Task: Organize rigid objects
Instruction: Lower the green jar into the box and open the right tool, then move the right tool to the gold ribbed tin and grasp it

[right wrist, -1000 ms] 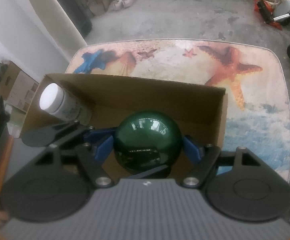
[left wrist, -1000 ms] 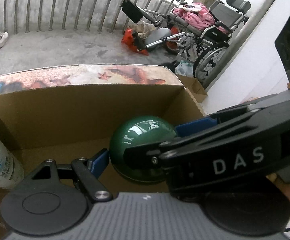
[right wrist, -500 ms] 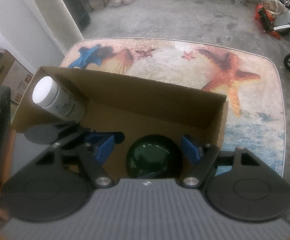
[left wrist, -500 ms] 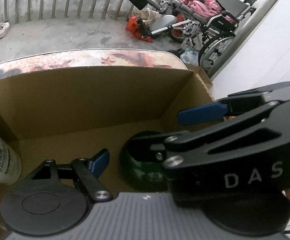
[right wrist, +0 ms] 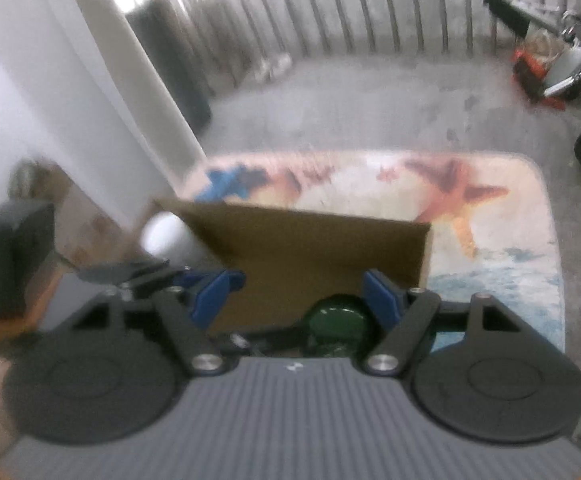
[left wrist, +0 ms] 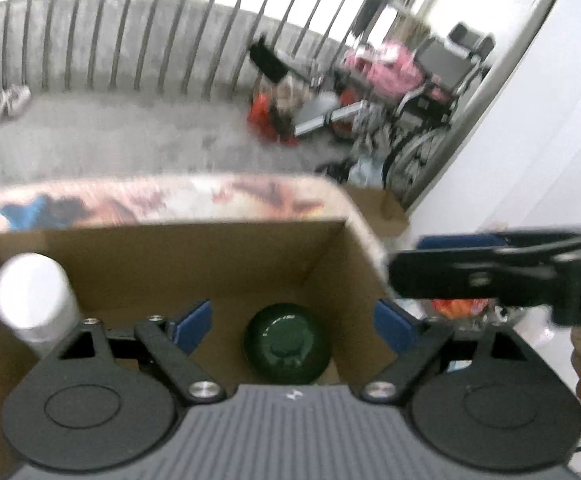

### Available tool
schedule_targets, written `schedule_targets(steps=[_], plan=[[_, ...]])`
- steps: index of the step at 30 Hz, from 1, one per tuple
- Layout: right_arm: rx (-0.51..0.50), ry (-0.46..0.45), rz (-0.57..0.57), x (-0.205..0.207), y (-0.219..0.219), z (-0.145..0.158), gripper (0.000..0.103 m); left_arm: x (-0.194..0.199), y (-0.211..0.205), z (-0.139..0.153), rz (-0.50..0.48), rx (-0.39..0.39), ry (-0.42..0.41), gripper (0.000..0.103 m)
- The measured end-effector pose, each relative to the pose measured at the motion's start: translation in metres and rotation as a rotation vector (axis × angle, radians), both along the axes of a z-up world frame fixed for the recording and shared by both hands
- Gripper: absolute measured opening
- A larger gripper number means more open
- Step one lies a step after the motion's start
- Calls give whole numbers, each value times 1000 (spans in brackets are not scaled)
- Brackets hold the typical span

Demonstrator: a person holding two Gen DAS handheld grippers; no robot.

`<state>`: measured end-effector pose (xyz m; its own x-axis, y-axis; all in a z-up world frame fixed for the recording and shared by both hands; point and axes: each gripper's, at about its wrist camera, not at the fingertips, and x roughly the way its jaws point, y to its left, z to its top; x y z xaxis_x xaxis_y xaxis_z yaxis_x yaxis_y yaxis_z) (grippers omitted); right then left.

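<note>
The cardboard box (left wrist: 226, 256) stands open on the table (right wrist: 490, 240) with the starfish print, and everything else sits relative to it. In the box's left corner a white bottle (left wrist: 30, 292) leans against the wall. On the box floor, toward the right side, rests the green bowl (left wrist: 286, 344), upside down, its round glossy back up.

The left gripper (left wrist: 290, 320) hangs above the box with its jaws wide apart, just having opened further, and nothing is between them; the bowl lies below, untouched. The right gripper (right wrist: 298, 296) is likewise spread and empty, over the box's near edge.

That bowl looks hard, smooth and probably glazed, so likely slippery, moderately heavy and breakable if dropped. The dome offers poor purchase; I would judge the widest part near the rim, pinched from opposite sides, the safest hold.
</note>
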<state>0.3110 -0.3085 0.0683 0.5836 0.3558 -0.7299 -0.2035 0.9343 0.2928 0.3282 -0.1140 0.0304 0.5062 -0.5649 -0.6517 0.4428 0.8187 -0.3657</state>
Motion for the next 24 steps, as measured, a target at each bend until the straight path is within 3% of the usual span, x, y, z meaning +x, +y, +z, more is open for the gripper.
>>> schedule_targets(steps=[6, 11, 17, 24], plan=[[68, -196, -46, -106, -13, 62, 74, -88, 43, 58, -16, -14, -202, 96], [103, -318, -62, -199, -4, 71, 75, -165, 79, 67, 4, -6, -322, 99], [185, -318, -108, -269, 24, 13, 75, -231, 96, 22, 60, 71, -360, 99], [253, -123, -146, -269, 77, -72, 74, -260, 76, -44, 32, 175, -332, 98]])
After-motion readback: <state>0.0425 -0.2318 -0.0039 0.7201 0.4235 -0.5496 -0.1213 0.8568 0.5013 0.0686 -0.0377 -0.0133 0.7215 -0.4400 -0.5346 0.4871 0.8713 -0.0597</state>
